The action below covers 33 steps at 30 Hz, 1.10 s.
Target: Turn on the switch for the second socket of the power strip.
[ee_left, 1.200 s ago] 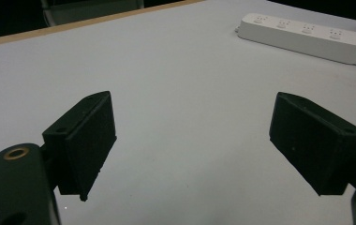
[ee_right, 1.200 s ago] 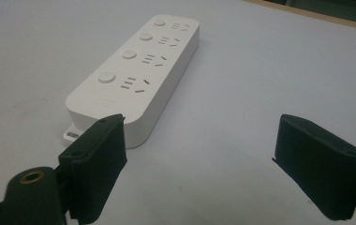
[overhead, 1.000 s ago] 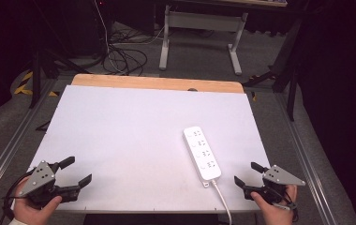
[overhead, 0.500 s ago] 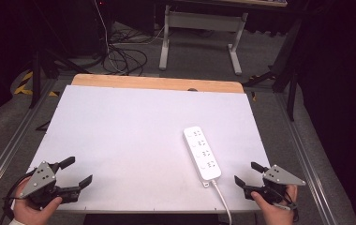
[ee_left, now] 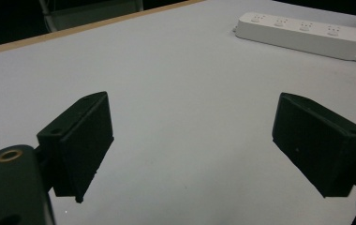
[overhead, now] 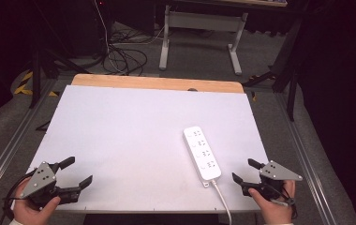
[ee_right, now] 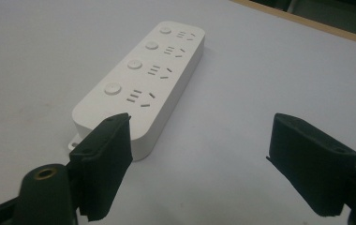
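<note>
My two grippers at the near table edge, power strip btwn them, nearer the right.
Left gripper (overhead: pixel 79 172) jaws wide apart, nothing held; right gripper (overhead: pixel 244 171) jaws just closing slightly, nothing btwn them; white power strip (overhead: pixel 202 153) flat on table (overhead: pixel 120 126), just beside right gripper.

The power strip (overhead: pixel 202 153) is plain white, its four round buttons white too, with small dark slots beside each one, and a white cord (overhead: pixel 221 200) trails from its near end. It lies on a white table top (overhead: pixel 120 131) edged along the far side by a band of light wood (pale tan). The left gripper (overhead: pixel 77 173) and the right gripper (overhead: pixel 247 171) both have black jaws and black bodies, each topped by a grey three-cornered plate speckled with small dark dots, and the floor (overhead: pixel 316 159) around the table is grey.
</note>
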Available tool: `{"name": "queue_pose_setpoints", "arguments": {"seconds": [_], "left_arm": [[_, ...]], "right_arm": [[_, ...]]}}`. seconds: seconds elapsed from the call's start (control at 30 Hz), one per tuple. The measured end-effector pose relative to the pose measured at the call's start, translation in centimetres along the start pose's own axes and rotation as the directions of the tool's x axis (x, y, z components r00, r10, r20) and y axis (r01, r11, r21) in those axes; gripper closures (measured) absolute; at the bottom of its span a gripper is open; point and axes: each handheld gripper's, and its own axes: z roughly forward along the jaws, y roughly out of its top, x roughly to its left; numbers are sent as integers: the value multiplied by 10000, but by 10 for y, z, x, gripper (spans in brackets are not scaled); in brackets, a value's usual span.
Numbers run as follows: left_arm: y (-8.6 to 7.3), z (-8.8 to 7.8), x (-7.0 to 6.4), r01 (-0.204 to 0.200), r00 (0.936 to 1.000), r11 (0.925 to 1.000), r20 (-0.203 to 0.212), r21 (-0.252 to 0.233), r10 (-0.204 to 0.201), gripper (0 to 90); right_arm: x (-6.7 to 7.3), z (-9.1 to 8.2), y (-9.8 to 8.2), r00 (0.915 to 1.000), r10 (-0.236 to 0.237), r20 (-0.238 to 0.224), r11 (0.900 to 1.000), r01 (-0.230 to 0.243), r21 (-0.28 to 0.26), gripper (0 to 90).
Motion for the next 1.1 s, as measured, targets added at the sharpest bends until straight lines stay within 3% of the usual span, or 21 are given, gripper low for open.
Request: {"name": "queue_pose_setpoints", "arguments": {"seconds": [0.53,1.1], "left_arm": [[-1,0,0,-59,10000,10000,48,-59,59,123],[-1,0,0,-30,10000,9999,92,-113,31,121]], "right_arm": [[6,20,36,9987,-177,-475,9998,181,74,266],[18,57,66,9913,-379,-1260,9992,394,94,292]]}}
